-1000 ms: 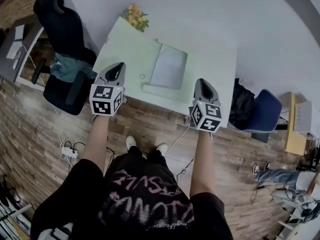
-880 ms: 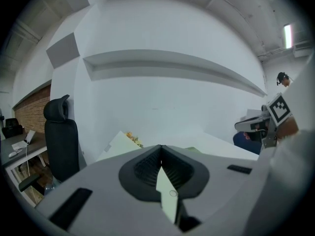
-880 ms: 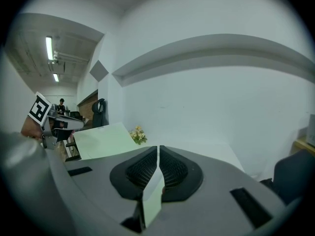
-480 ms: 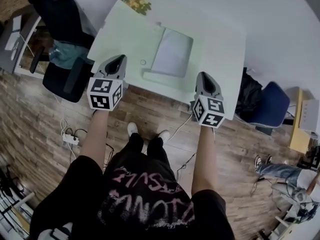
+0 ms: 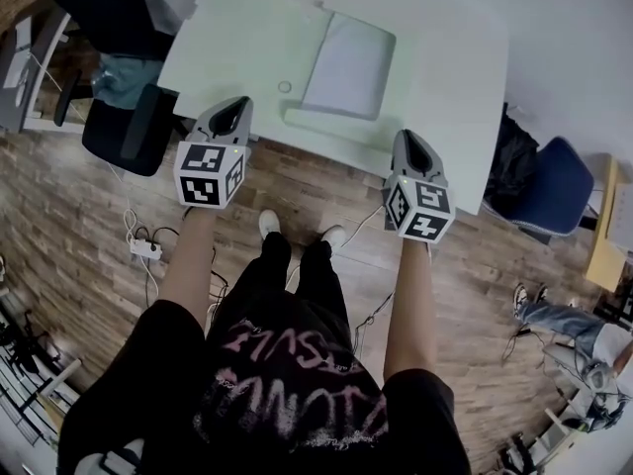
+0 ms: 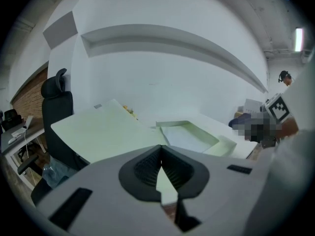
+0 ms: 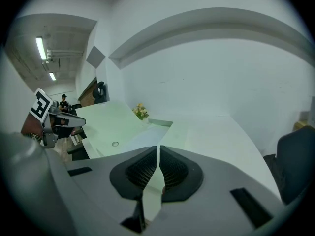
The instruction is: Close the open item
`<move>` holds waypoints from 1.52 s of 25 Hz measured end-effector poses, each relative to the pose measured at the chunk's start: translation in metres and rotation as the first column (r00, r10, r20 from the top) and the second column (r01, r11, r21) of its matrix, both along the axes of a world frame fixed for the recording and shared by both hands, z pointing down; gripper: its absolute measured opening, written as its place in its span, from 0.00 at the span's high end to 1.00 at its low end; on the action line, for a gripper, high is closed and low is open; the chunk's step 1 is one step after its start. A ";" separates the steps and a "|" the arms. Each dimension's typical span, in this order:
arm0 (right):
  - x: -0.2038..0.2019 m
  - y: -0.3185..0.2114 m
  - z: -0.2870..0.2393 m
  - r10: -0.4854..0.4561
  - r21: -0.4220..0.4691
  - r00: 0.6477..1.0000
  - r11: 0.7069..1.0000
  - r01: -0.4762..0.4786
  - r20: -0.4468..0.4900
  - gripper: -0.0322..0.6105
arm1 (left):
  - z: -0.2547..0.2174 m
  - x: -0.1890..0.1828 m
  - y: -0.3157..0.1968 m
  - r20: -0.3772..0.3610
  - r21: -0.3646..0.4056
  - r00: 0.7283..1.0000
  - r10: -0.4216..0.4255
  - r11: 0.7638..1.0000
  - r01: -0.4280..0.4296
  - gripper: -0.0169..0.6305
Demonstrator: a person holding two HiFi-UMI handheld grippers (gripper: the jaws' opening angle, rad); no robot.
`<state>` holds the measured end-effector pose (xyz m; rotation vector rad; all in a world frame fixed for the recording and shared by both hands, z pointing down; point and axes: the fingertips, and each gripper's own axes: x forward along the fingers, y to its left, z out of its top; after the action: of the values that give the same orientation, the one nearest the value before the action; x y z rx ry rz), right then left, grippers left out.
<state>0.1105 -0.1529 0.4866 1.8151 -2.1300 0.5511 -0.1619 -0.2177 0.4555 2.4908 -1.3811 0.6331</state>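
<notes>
The person is standing on a wooden floor (image 5: pixel 89 236) in white shoes (image 5: pixel 268 224), holding both arms out forward. The left gripper (image 5: pixel 235 107) is reaching just over the near edge of a white table (image 5: pixel 227 47). Its jaws are sitting fully closed with nothing between them, as the left gripper view (image 6: pixel 160 149) is showing. The right gripper (image 5: pixel 407 139) is hanging level with it at the same table edge, well apart from the left. Its jaws are closed down to a hairline slit, also with nothing in them (image 7: pixel 157 149).

Beyond and between the two grippers, the open box (image 5: pixel 346 67) is lying on the table, white and shallow, with neither gripper touching it. A small ring (image 5: pixel 285 87) is resting on the table just to the box's left. Yellow flowers (image 7: pixel 141 112) are standing at the table's far edge, near the white wall (image 7: pixel 206 77). A black office chair (image 5: pixel 119 117) is sitting left of the table and a blue chair (image 5: pixel 556 181) right of it.
</notes>
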 end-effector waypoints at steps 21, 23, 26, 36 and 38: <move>0.007 0.010 0.053 0.036 -0.122 0.993 0.992 -0.023 0.108 0.78 | 0.047 -0.001 0.016 0.020 -0.078 1.000 -0.005 0.997 0.007 0.97; 0.006 0.008 0.054 0.031 -0.131 0.992 0.991 -0.015 0.124 0.75 | 0.048 -0.002 0.017 0.021 -0.081 1.000 -0.006 0.997 0.007 0.97; 0.005 0.007 0.054 0.020 -0.137 0.991 0.991 -0.002 0.130 0.71 | 0.048 -0.003 0.018 0.022 -0.083 1.000 -0.004 0.997 0.006 0.97; -0.003 0.003 0.058 -0.020 -0.157 0.986 0.987 0.047 0.168 0.65 | 0.052 -0.003 0.019 0.032 -0.085 0.999 -0.003 0.996 0.006 0.97; -0.005 0.003 0.058 -0.028 -0.162 0.985 0.985 0.056 0.171 0.66 | 0.051 -0.004 0.019 0.031 -0.085 1.000 -0.004 0.996 0.007 0.97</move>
<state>0.1055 -0.1504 0.5449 1.6823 -2.1502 0.8725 -0.1657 -0.1991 0.5070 2.4202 -1.3420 0.7168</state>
